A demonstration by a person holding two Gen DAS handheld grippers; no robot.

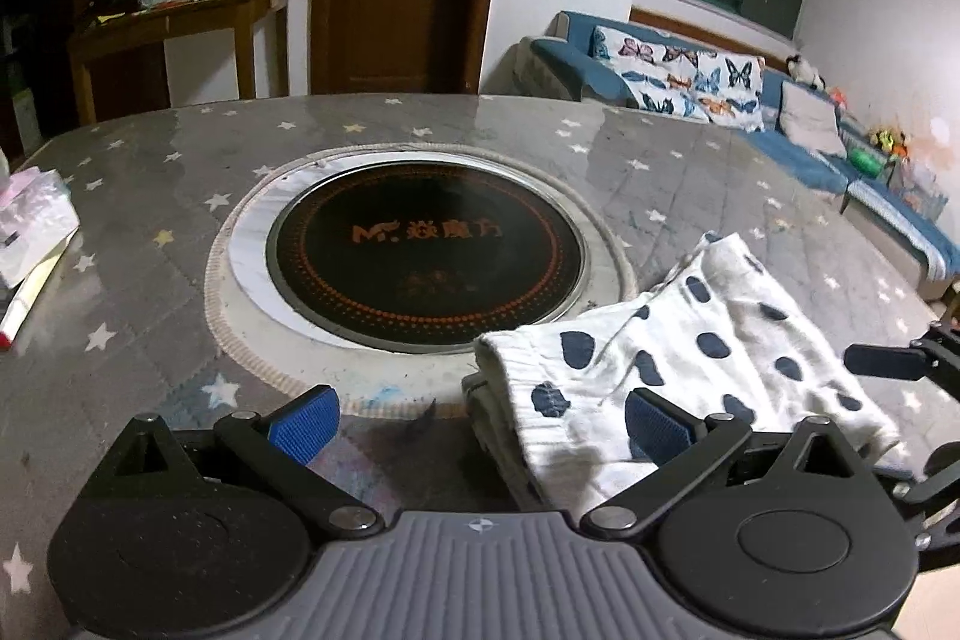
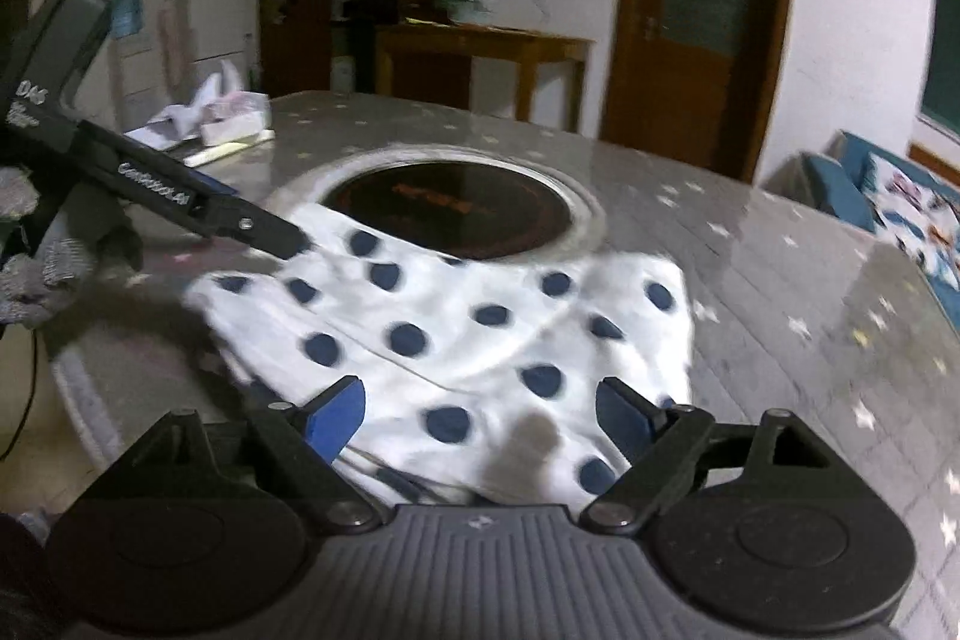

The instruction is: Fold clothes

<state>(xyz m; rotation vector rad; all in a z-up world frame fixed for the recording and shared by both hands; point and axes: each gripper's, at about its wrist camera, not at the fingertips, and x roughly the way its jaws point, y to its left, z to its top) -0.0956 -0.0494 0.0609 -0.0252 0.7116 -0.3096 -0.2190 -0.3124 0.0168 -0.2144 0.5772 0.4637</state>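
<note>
Polka-dotted clothing (image 1: 690, 358) is lying folded into a compact bundle on the star-patterned table (image 1: 150, 196) just right of the round cooktop (image 1: 426, 256) in the left wrist view, where the left gripper (image 1: 483, 421) is standing wide with nothing pinched, its right pad merely overlapping the bundle's near edge. Through the right wrist view, blurred, the right gripper (image 2: 480, 415) is hanging wide over the garment's near edge without pressing it, so the fold is looking largely finished, with perhaps only tidying or setting aside remaining.
</note>
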